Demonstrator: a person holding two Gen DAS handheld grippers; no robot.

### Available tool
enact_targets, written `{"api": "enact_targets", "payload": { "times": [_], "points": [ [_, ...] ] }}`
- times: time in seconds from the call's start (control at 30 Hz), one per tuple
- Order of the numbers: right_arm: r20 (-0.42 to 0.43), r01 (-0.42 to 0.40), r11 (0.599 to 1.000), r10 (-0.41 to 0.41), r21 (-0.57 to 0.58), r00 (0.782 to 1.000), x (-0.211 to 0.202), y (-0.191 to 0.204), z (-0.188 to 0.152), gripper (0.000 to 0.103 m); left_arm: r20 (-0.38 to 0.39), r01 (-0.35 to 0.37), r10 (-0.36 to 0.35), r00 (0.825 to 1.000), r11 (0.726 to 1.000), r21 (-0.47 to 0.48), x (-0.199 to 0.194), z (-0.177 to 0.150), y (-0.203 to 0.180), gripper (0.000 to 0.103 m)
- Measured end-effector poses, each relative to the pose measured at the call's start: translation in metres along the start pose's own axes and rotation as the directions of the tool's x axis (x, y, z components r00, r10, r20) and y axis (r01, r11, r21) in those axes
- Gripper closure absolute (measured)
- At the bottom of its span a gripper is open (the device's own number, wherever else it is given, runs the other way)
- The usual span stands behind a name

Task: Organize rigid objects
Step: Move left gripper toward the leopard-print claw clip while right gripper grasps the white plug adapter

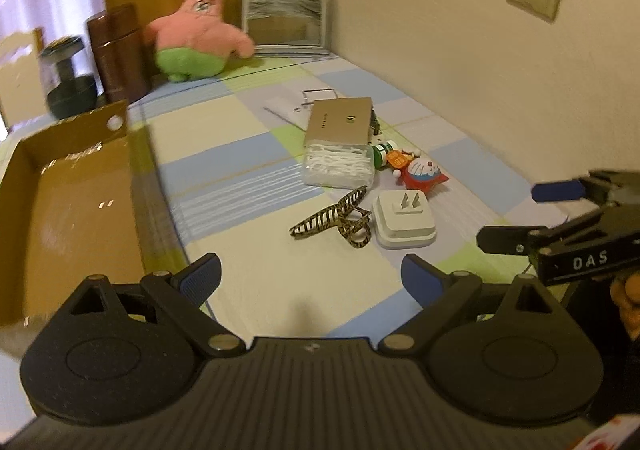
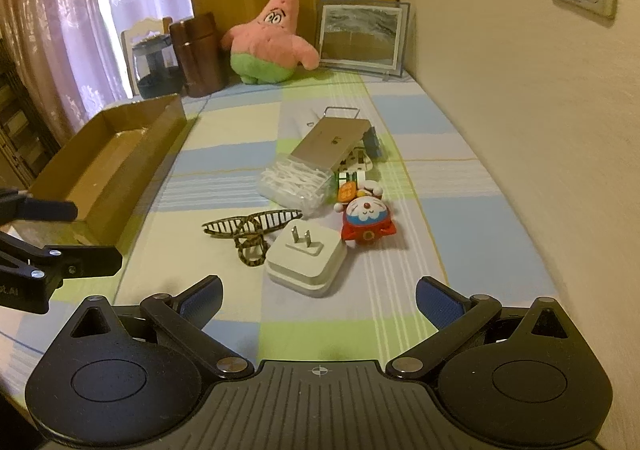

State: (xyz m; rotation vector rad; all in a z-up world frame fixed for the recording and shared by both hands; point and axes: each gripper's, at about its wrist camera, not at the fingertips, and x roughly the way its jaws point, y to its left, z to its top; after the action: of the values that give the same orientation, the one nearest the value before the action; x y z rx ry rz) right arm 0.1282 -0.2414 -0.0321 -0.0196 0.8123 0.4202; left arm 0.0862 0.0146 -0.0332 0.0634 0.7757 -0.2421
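Charger [image 2: 306,258] lies prongs-up nearest us, hair claw [image 2: 250,232] touching its left side, cardboard tray [image 2: 106,158] well left of it. Right gripper [image 2: 318,298] and left gripper [image 1: 310,276] both gape wide, empty. We square the right jaws on charger flanks, clear of the claw.

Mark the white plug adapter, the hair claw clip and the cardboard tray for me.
white plug adapter [image 2: 306,264]: right wrist view, top face.
hair claw clip [image 2: 250,228]: right wrist view, hinge.
cardboard tray [image 2: 100,186]: right wrist view, inner floor.

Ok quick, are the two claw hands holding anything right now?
Left gripper: open, holding nothing.
Right gripper: open, holding nothing, with the white plug just ahead of it.
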Motion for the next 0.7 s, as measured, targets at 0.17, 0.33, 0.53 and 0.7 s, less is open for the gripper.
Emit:
{"api": "enact_targets", "payload": {
  "times": [0.17, 0.33, 0.53, 0.7],
  "points": [
    [-0.01, -0.005, 1.0, 0.005, 0.005, 1.0, 0.026, 0.002, -0.001, 0.003, 0.019, 0.03, -0.032, 0.999, 0.992, 0.123, 0.022, 0.003, 0.0, 0.008],
    [-0.016, -0.005, 0.999, 0.004, -0.035, 1.0, 0.055, 0.007, -0.001, 0.015, -0.008, 0.039, -0.038, 0.999, 0.983, 0.177, 0.046, 0.006, 0.008, 0.008],
    [-0.047, -0.011, 0.996, 0.007, -0.094, 0.999, 0.088, 0.005, -0.001, 0.016, -0.034, 0.045, -0.039, 0.999, 0.982, 0.185, 0.066, 0.005, 0.017, 0.008],
    [-0.067, -0.014, 0.994, 0.007, -0.106, 0.998, 0.108, -0.001, 0.001, 0.016, -0.049, 0.058, -0.05, 0.998, 0.984, 0.167, 0.079, 0.005, 0.018, 0.008]
  ]
}}
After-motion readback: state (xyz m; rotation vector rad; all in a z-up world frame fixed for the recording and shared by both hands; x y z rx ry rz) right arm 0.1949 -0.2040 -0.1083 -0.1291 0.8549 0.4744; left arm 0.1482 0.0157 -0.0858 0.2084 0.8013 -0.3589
